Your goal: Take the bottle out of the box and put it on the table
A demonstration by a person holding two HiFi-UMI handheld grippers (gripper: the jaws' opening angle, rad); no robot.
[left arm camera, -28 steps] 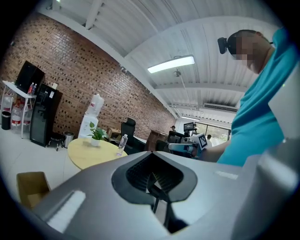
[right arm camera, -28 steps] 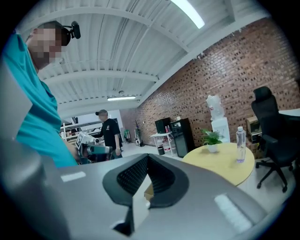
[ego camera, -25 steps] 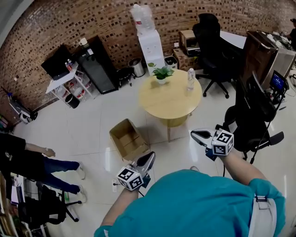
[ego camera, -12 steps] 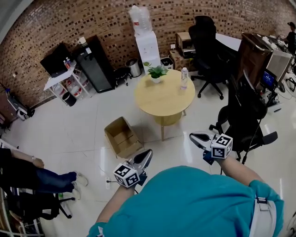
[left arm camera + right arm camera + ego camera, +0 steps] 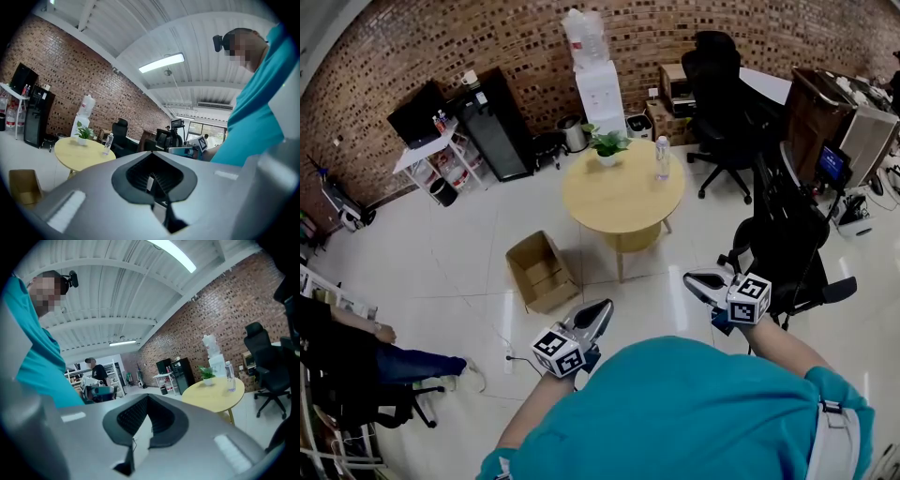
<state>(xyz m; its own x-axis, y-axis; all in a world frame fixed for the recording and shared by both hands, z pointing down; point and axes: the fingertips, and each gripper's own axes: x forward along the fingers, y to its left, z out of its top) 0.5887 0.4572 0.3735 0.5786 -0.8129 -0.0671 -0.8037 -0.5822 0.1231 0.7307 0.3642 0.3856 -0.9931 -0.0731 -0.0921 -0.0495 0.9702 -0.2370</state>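
Head view, left to right: the box (image 5: 541, 272) sits open on the floor, further left in frame than a second ago. The table (image 5: 619, 202) has slid left with it, and the bottle (image 5: 662, 157) stands near its far right edge. My left claw (image 5: 595, 317) and right claw (image 5: 703, 281) hang low as before, both closed tight on nothing, well apart from the box.

Pale yellow round table (image 5: 623, 202), brown cardboard box (image 5: 540, 272), red-brown brick wall (image 5: 516, 37), teal shirt (image 5: 675, 412)
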